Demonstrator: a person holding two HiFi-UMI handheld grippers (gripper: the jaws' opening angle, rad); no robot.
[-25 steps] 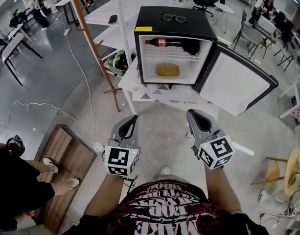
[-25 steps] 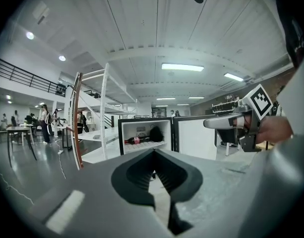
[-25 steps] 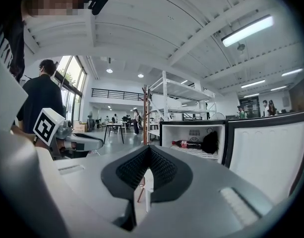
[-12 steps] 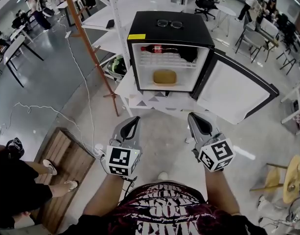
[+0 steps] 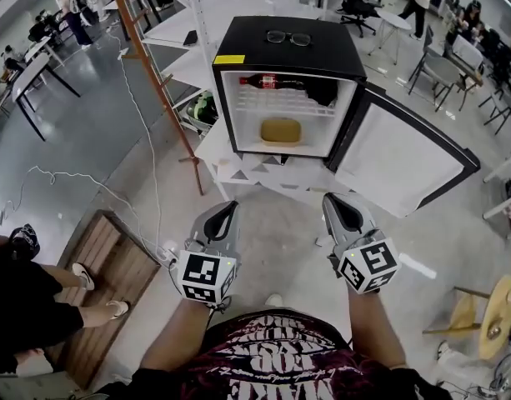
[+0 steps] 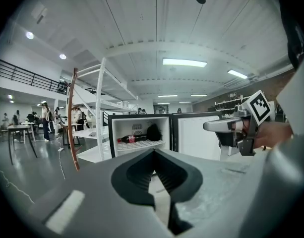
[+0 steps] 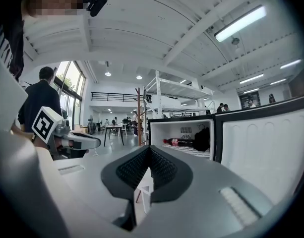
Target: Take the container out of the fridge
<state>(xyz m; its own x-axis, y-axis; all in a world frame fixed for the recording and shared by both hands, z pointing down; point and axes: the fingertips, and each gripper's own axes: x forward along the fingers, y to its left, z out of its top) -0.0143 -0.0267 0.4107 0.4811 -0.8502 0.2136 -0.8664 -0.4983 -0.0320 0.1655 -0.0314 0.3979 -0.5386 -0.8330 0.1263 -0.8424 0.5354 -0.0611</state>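
Two empty tongs held out toward the open fridge [image 5: 288, 52]
Both forearms reach forward side by side, near level. The left tongs [image 5: 228, 209] and right tongs [image 5: 332, 200] point at the fridge, well short of it, each closed tight on nothing. The yellow container [image 5: 280, 130] sits inside the fridge, below its wire shelf [image 5: 276, 102].

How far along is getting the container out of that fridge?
Done: the fridge has its door open. In hand: nothing; left gripper and right gripper are shut, empty, short of the fridge. Left: reach in, grip the container in the lower compartment, pull it out.
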